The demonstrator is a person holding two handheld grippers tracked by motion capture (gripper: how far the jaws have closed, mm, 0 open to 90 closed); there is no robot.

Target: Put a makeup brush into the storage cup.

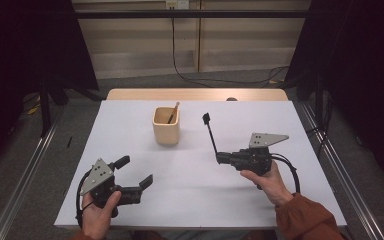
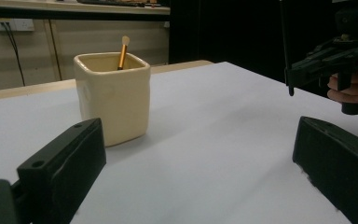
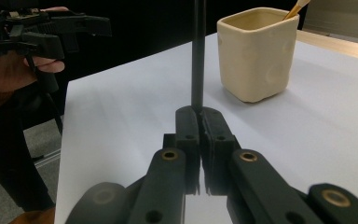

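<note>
The right gripper (image 1: 219,157) is clamping the bottom end of a thin black brush (image 1: 210,133), which is standing tilted just right of the cream cup (image 1: 166,126) with its head above rim level. The left gripper (image 1: 136,172), jaws wide apart and empty, is waiting nearer the person, left of the cup. With so little stem being pinched, the brush looks likely to pivot or slip, and it could knock the gold-handled brush (image 1: 173,112) leaning inside or tip the cup.

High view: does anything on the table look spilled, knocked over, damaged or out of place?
Nothing stands out. The cream cup stands upright on the white table with a gold-handled brush leaning inside. The right gripper is shut on a thin black brush; the left gripper is open.
</note>
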